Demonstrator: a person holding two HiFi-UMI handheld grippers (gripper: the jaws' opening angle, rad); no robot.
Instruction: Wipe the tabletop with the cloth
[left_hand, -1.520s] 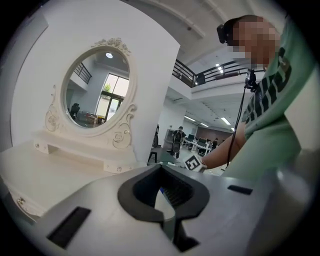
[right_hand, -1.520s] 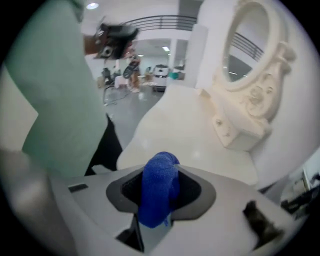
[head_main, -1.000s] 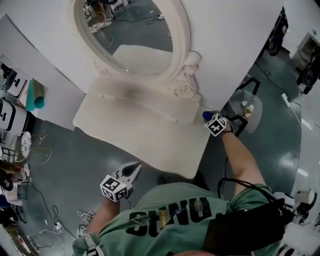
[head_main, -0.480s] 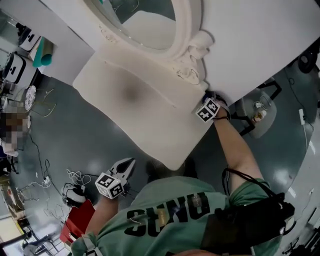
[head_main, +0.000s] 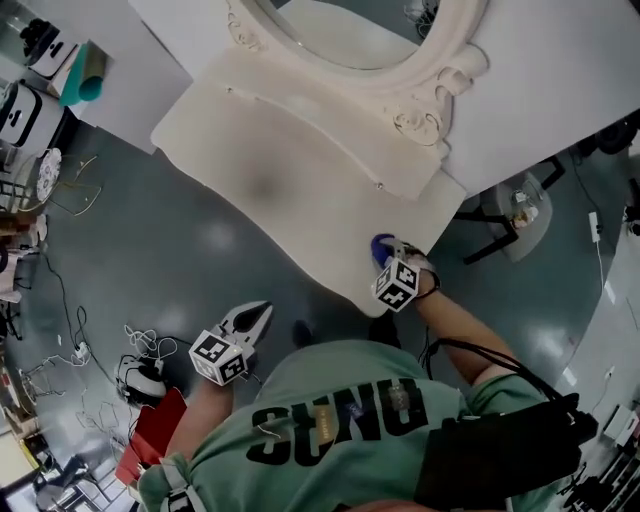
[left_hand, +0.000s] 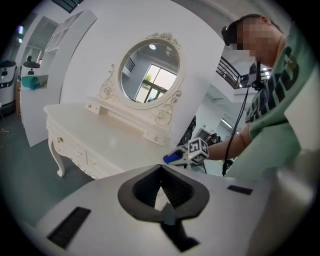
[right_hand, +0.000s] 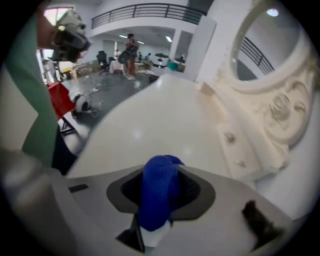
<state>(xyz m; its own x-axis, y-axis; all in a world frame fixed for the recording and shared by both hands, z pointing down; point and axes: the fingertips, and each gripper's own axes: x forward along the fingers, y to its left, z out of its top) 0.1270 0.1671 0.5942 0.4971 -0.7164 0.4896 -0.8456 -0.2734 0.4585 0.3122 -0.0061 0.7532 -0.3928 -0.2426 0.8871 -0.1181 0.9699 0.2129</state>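
The left gripper (head_main: 260, 314) is hanging over the floor (head_main: 150, 270), apart from the desk's (head_main: 300, 215) front edge, its jaws closed together on nothing. The right gripper (head_main: 387, 252) is clamping the blue cloth (right_hand: 159, 192) in its jaws at the desk's front right corner.

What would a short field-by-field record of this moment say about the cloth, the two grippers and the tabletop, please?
cloth: blue, bunched, clamped between the right gripper's jaws
right gripper: shut on the cloth, at the tabletop's near right corner
left gripper: jaws together, nothing between them, held off the table above the floor
tabletop: white, with an oval mirror at its back
cloth touching tabletop: cannot tell
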